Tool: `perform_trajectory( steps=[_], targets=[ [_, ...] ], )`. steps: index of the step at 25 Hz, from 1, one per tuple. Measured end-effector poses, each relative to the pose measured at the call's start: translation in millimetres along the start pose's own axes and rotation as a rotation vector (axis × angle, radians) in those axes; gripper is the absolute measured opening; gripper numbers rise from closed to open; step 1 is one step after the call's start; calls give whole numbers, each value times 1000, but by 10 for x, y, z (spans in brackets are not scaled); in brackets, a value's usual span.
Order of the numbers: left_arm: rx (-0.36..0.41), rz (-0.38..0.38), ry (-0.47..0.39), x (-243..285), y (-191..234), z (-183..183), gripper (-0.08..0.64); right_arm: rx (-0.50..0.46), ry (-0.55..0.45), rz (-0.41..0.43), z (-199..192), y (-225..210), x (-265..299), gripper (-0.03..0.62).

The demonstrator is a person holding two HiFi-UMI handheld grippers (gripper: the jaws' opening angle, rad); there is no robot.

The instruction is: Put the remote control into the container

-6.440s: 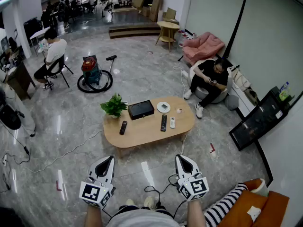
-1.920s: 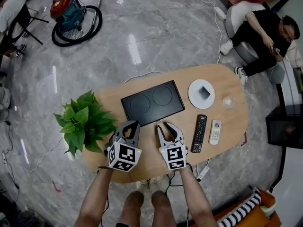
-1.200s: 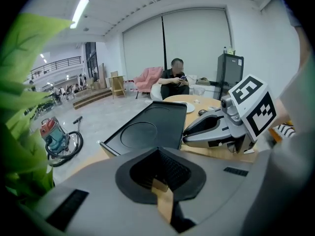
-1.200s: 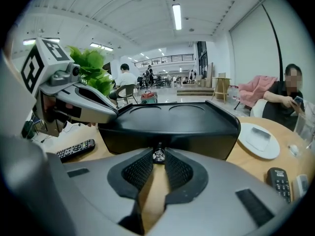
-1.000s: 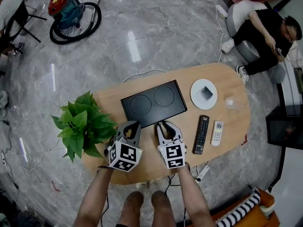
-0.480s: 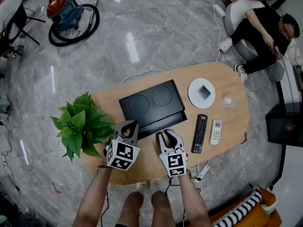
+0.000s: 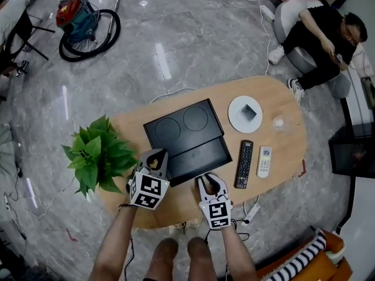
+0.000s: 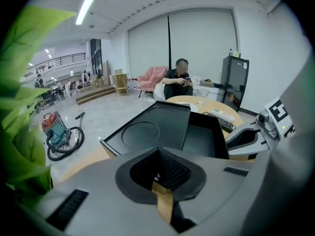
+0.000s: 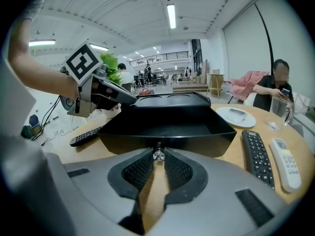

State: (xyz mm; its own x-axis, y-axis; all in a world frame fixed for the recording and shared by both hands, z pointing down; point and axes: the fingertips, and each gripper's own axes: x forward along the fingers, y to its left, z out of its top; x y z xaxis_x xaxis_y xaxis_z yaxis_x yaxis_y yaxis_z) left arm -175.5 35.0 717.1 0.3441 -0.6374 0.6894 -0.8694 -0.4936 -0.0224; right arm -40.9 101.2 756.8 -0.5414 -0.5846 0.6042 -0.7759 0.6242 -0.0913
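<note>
A black container box (image 7: 179, 126) stands on the oval wooden table (image 7: 281, 148), and its drawer (image 7: 202, 155) is pulled out toward me. My right gripper (image 7: 209, 182) is shut on the drawer's small metal knob (image 9: 158, 155). My left gripper (image 7: 153, 158) is shut and empty at the box's front left corner. Right of the drawer lie a black remote control (image 7: 243, 164) and a white one (image 7: 265, 161). The right gripper view shows a second black remote (image 9: 86, 136) left of the box, under the left gripper (image 9: 106, 95). The head view hides it.
A potted plant (image 7: 96, 157) stands at the table's left end, close to my left gripper. A white plate (image 7: 246, 113) and a glass (image 7: 280, 122) sit at the far right. A person (image 7: 316, 28) sits beyond the table, and a vacuum cleaner (image 7: 82, 22) stands on the floor.
The drawer has slid out of the box toward me as my right gripper drew back with its knob. My left gripper has stayed at the box's corner.
</note>
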Motion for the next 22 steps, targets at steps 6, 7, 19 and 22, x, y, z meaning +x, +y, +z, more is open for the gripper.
perform_trajectory(
  steps=[6, 7, 19, 22],
  targets=[
    [0, 8, 2, 9, 3, 0, 6, 25, -4, -1, -76, 32, -67, 78],
    [0, 9, 3, 10, 3, 0, 6, 27, -4, 0, -91, 36, -79, 78],
    [-5, 10, -13, -26, -9, -2, 6, 13, -11, -7, -134, 54, -122, 78],
    [2, -6, -28, -92, -96, 12, 6, 44, -31, -11, -91, 29, -172, 78]
  ],
)
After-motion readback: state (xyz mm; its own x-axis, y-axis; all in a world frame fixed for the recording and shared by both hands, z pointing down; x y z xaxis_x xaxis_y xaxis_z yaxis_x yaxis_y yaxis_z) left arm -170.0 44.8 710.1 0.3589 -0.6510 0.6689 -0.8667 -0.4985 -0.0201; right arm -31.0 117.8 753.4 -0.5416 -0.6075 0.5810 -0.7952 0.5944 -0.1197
